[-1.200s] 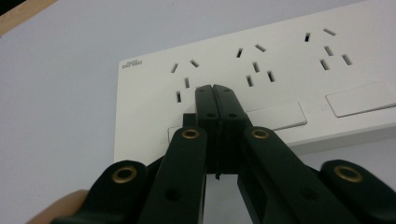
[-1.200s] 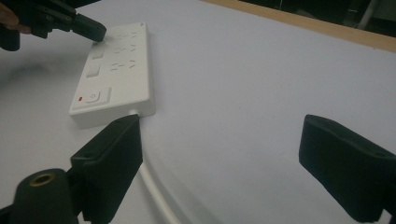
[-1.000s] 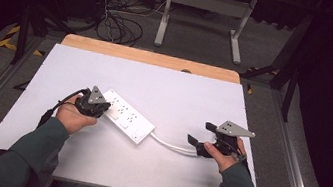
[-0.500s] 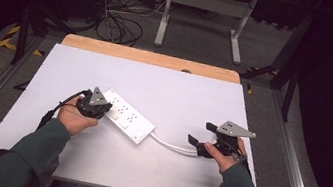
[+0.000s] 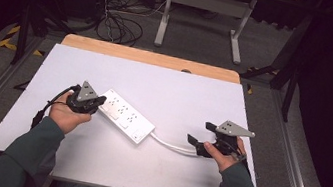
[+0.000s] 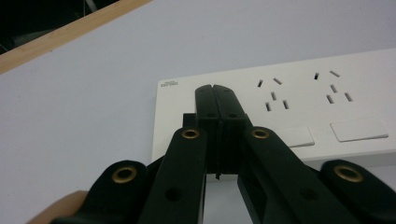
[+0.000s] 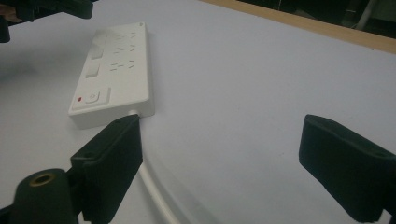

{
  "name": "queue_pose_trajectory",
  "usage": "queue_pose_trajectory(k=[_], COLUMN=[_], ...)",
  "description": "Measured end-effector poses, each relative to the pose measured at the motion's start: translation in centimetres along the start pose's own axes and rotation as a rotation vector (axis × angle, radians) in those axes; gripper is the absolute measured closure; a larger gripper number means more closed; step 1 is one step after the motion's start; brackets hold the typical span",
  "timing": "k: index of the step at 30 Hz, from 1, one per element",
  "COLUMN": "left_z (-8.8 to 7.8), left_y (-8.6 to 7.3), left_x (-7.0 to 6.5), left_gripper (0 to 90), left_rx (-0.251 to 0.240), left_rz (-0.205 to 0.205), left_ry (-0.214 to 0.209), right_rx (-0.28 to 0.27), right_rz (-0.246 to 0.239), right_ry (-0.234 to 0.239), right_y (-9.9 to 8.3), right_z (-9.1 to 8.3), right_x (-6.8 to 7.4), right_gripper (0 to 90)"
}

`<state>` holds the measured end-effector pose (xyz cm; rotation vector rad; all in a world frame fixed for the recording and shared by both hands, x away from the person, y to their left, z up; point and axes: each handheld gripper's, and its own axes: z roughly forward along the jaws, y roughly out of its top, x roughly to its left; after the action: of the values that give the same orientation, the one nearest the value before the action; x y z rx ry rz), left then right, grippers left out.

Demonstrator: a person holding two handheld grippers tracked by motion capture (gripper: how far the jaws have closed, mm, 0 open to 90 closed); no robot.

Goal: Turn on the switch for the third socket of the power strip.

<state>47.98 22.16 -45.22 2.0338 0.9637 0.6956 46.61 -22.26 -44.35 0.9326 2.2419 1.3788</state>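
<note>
Power strip [image 6: 299, 100] lies under left gripper's [image 6: 216, 89] pressed-together jaws.

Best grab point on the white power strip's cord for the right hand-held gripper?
Probably the bare stretch of thin round white cord lying flat between the flat white rectangular power strip and the right hand-held gripper. Come from above with the jaws astride the cord, across its run. That gripper's jaws are already open, with the cord passing by one of them.

A power strip [image 5: 125, 116] lies mid-table [image 5: 175, 90]. The left gripper [image 5: 97, 104] rests at its left end. The right gripper [image 5: 200, 137] sits well right, by its cord [image 5: 174, 146].
</note>
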Motion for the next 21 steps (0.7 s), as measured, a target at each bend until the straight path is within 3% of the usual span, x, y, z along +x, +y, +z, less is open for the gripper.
queue_pose_trajectory(k=[8,17,21], left_z=[-0.9,-2.8,-3.1], left_y=[0.2,0.2,0.3], left_x=[0.3,1.0,0.9], left_gripper=[90.0,90.0,90.0], left_rx=[-0.042,-0.122,-0.14], left_rz=[-0.018,-0.083,-0.083], left_ry=[0.011,0.025,0.026], right_rx=[0.004,0.002,0.004], right_rz=[-0.005,-0.003,-0.005], right_ry=[0.003,0.003,0.002], right_y=[0.0,0.1,0.1], right_z=[0.2,0.2,0.2], right_x=[0.0,0.0,0.1], right_gripper=[14.0,14.0,14.0])
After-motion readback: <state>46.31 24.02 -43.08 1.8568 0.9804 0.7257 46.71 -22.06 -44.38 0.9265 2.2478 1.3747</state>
